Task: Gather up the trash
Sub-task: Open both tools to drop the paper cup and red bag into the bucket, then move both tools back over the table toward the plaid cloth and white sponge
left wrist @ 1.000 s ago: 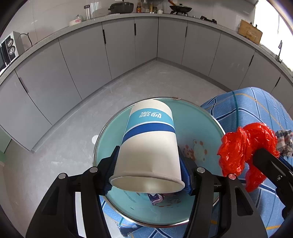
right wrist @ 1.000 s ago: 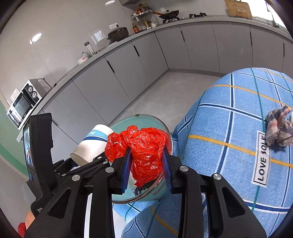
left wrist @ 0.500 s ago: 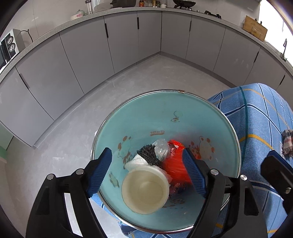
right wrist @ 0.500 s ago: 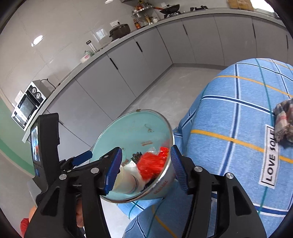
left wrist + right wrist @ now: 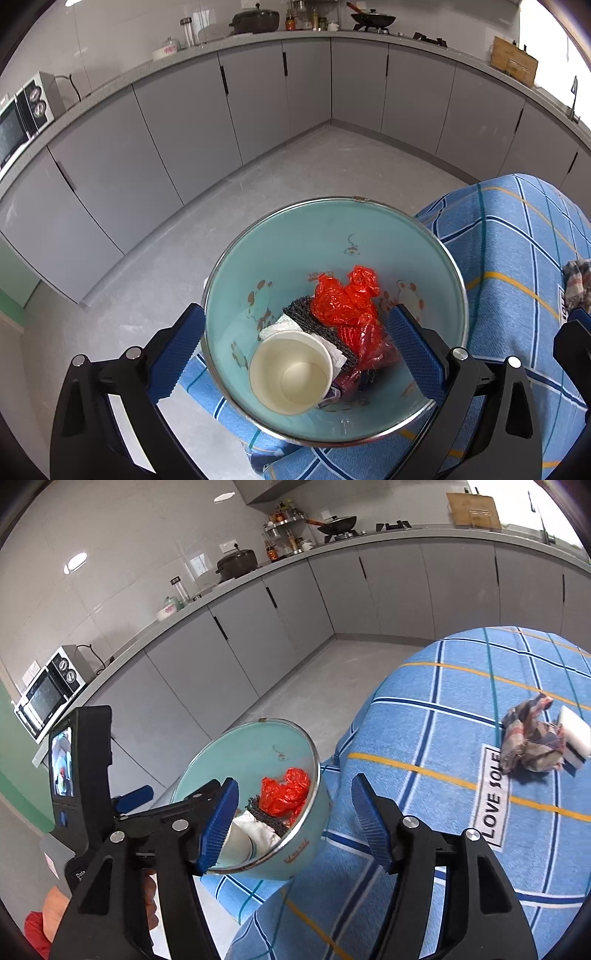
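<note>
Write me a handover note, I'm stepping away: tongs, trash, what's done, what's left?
Left tongs: empty, opening, above the bin.
Right tongs: empty, opening, beside the bin.
In the bin: paper cup, red plastic bag, black mesh piece, other scraps.
Done: cup and bag binned.
Left: crumpled cloth and white block on the blue checked tablecloth, if they are trash.

Left gripper (image 5: 297, 341) opening above teal bin (image 5: 280, 236), nothing gripped; paper cup (image 5: 290, 371) and red bag (image 5: 347, 301) lying inside
</note>
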Available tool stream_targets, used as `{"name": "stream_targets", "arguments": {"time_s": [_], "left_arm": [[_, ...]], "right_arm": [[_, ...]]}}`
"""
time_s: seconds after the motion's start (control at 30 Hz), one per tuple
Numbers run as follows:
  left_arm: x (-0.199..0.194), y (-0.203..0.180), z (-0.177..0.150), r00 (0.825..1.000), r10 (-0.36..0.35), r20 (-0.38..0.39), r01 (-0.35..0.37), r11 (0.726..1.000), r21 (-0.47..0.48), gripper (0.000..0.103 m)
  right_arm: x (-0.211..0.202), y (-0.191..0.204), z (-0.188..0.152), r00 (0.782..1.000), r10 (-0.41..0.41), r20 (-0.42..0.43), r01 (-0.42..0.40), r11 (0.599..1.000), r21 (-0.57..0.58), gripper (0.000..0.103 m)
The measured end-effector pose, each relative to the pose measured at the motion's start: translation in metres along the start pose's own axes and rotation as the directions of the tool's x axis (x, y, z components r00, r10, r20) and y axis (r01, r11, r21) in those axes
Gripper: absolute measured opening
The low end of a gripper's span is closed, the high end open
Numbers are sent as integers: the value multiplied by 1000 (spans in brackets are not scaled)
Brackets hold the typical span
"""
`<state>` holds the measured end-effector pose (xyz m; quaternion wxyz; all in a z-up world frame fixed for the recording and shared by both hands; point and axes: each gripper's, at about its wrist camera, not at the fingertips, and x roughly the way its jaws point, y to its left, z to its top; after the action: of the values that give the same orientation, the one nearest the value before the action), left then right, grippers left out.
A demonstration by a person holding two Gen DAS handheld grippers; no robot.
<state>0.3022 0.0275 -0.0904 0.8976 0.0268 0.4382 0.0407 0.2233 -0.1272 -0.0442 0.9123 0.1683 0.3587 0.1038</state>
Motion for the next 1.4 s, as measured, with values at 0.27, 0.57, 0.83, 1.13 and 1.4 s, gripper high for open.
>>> {"name": "stream_targets", "arguments": {"time_s": [0.27,0.57,0.83,1.13,1.4], "left_arm": [[-21,-12,-6,1000,1,20,-2,1000,20,97],[-47,-42,-11,998,-47,48,44,997,62,97],[-66,-88,-23,991,-126,49,118,983,143,97],[-77,-121,-35,988,-147,39,138,974,182,97],[-81,-136,-45,984,-176,15,171,968,185,97]], "right_arm": [[-24,-8,-4,999,-23,30,23,1000,16,67],[-54,-41,-11,995,-78,63,75,996,54,71],[-85,-75,-18,988,-129,89,120,988,102,71],[-107,-109,-27,980,-175,97,157,974,163,71],[-119,-121,-35,977,-192,96,173,969,178,71]]}}
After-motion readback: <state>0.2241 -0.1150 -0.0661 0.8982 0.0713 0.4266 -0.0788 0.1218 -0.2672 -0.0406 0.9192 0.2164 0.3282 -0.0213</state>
